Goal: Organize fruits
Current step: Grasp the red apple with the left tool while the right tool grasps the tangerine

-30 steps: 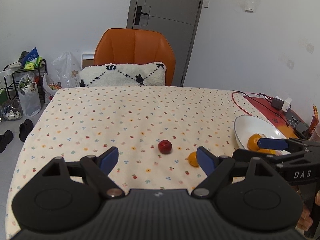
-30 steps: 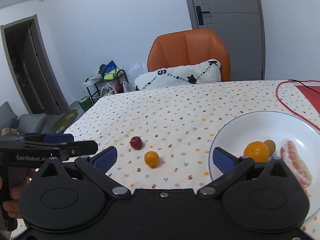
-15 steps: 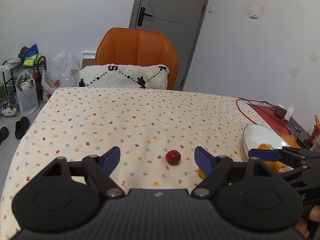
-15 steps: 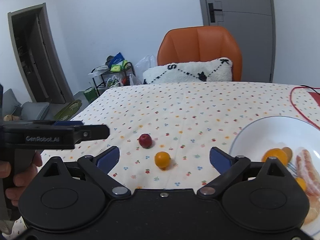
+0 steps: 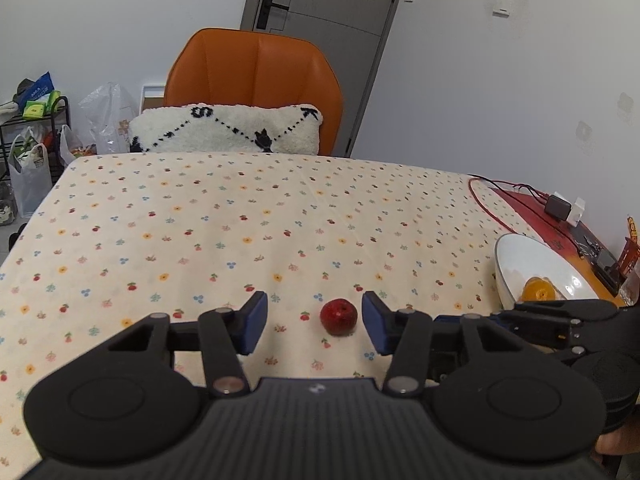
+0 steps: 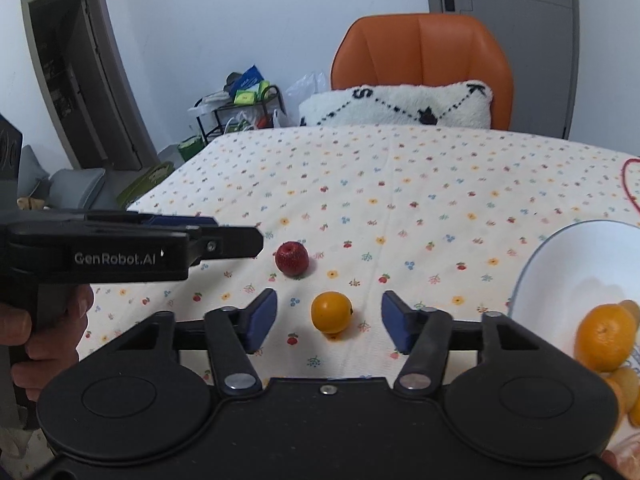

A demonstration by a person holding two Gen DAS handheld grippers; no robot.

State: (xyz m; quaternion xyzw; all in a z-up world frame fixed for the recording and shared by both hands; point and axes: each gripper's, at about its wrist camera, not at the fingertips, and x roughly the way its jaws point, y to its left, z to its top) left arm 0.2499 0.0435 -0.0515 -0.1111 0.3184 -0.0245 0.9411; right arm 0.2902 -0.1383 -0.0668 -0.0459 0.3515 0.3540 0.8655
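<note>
My left gripper is closing, the red fruit between its pads, not yet touched. My right gripper is closing around the small orange; the white bowl is at 3 o'clock

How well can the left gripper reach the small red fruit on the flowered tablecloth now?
Probably yes. The small red fruit lies between the closing jaws of the left gripper, not yet pressed, with only bare flowered tablecloth around it. The small orange fruit lies apart.
</note>
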